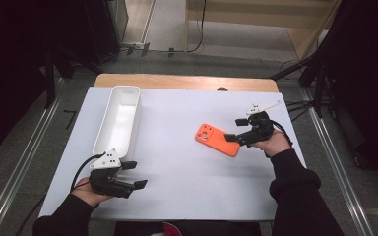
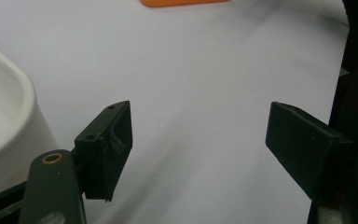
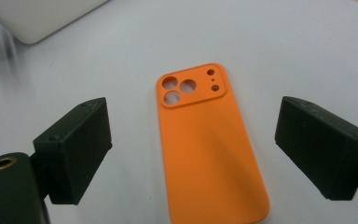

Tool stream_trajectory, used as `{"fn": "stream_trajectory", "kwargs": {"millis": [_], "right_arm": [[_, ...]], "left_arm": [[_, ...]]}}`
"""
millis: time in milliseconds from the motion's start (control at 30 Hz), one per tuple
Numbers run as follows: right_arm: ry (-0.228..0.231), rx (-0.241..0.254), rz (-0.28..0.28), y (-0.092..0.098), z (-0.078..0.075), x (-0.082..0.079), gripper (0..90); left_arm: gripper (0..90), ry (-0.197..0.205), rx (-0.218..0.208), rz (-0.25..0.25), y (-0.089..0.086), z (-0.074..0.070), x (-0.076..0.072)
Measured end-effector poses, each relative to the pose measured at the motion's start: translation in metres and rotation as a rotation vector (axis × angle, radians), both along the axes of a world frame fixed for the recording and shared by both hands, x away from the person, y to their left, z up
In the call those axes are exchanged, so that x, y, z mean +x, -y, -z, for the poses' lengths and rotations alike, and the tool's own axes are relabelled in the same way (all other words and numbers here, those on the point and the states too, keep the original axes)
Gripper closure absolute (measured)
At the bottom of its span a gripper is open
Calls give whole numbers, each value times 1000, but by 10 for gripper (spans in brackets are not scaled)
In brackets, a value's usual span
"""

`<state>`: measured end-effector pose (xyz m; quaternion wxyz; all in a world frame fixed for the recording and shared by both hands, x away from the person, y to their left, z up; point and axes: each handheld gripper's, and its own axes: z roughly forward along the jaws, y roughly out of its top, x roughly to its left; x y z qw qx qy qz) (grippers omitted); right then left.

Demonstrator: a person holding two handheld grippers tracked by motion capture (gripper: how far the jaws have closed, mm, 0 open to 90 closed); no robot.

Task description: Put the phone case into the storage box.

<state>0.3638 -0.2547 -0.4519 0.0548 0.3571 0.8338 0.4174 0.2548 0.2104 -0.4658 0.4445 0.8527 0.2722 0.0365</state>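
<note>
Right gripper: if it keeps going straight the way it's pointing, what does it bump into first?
Probably the orange phone case. The right gripper points along it with open jaws on either side, not touching. The white tray lies farther on.

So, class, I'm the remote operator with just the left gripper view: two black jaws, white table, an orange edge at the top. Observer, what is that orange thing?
Observer: An orange phone case, lying flat, back up, with its camera cut-outs showing.
Operator: Is anything reaching for it?
Observer: Yes. In the high view the right gripper sits at the case's end away from the cut-outs.
Operator: Does it grip the case?
Observer: No. In the right gripper view the jaws stand open, one on each side of the case, clear of its edges.
Operator: And the white curve at my left?
Observer: A long white bin, nothing inside it; the left gripper waits open by its near end.
</note>
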Motion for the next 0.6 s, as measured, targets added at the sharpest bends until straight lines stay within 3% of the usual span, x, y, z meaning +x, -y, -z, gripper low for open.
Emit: {"fn": "stream_trajectory", "kwargs": {"millis": [600], "right_arm": [[7,-1,-16,-14,2,23,97]], "left_arm": [[235,0,-4,-3,-1,0,0]]}}
